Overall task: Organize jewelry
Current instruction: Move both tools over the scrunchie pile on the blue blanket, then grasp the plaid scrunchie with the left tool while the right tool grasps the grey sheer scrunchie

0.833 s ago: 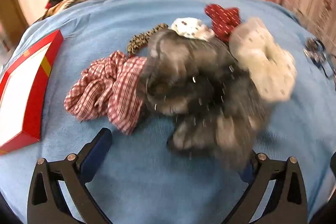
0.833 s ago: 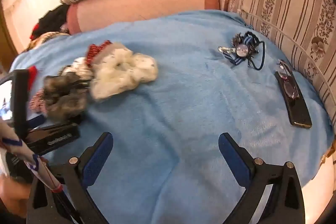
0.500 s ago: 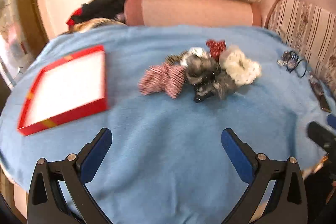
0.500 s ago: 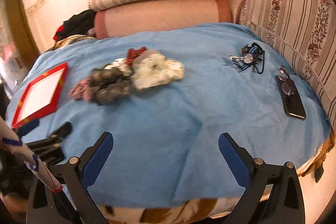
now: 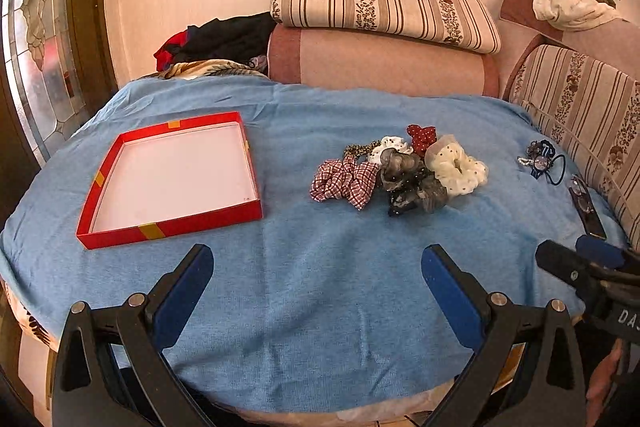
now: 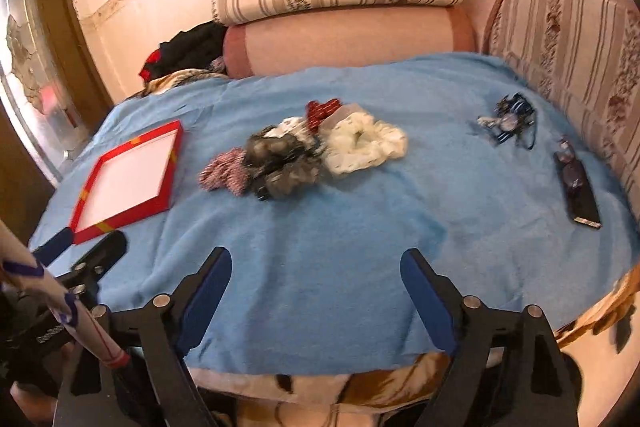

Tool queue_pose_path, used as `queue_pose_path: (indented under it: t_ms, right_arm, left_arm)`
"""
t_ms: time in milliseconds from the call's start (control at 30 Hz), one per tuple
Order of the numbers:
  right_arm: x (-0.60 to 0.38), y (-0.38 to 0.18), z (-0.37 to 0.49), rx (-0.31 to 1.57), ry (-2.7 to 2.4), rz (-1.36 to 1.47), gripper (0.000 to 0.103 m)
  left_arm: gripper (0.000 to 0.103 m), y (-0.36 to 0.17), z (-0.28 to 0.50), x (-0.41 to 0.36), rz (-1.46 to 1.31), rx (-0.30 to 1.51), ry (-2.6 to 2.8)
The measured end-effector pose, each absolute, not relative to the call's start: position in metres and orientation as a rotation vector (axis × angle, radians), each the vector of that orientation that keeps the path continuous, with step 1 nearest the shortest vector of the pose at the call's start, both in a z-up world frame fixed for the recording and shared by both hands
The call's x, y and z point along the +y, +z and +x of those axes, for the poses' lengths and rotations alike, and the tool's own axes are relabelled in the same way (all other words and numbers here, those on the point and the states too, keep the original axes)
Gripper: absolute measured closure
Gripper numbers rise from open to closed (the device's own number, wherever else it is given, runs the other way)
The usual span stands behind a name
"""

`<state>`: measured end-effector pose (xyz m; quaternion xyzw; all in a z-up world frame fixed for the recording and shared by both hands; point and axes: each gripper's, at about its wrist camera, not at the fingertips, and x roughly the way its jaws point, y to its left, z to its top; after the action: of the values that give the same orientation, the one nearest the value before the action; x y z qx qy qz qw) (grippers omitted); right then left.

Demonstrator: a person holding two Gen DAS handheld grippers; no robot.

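Blur softens the right wrist view, so the pile of scrunchies [image 6: 304,151] ahead of the right gripper [image 6: 316,283] reads only as patches of colour there. Beyond its right finger, a tangle of blue bands and beads [image 6: 506,121] is too small to sort out, and nearer that finger a dark phone [image 6: 578,189] lies with something unclear resting on it. The frame edge cuts off the lower parts of both tools.

From the left wrist view the pile is sharper. Ahead of the left gripper [image 5: 316,281] and toward its right finger lie six scrunchies touching one another: a red checked scrunchie [image 5: 344,183] nearest the left finger's side, a grey scrunchie [image 5: 412,179] in the middle, a cream dotted scrunchie [image 5: 456,165] on the right, and behind them a leopard-print one [image 5: 360,149], a small white one [image 5: 394,145] and a red dotted one [image 5: 420,135]. A small dark clip-like piece [image 5: 396,213] sits at the pile's near edge.

One red shallow box [image 5: 168,225] with a white floor lies beyond the left finger, well apart from the pile. All rest on a blue cloth [image 5: 320,307].

Both grippers hang over the cloth's near edge with fingers spread wide, gripping nothing.
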<state>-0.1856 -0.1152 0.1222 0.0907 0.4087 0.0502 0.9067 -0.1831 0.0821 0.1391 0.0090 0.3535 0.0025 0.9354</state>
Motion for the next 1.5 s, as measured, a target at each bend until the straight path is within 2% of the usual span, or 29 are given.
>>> queue_pose_path:
  t_ms: [233, 433, 1067, 1367, 1500]
  right_arm:
    - [-0.112, 0.117, -0.186, 0.866, 0.147, 0.236, 0.015]
    - [-0.109, 0.112, -0.183, 0.897, 0.152, 0.236, 0.020]
    - [-0.108, 0.096, -0.167, 0.950, 0.199, 0.245, 0.020]
    - [-0.114, 0.085, -0.148, 0.976, 0.189, 0.263, 0.020]
    - [-0.117, 0.084, -0.139, 0.969, 0.185, 0.263, 0.020]
  left_arm:
    - [0.000, 0.135, -0.186, 0.080, 0.036, 0.718, 0.003]
    - [0.000, 0.130, -0.185, 0.082, 0.044, 0.728, -0.003]
    - [0.000, 0.113, -0.170, 0.079, 0.087, 0.774, -0.002]
    - [0.000, 0.103, -0.148, 0.085, 0.070, 0.805, -0.014]
    - [0.000, 0.118, -0.118, 0.098, 0.016, 0.803, -0.043]
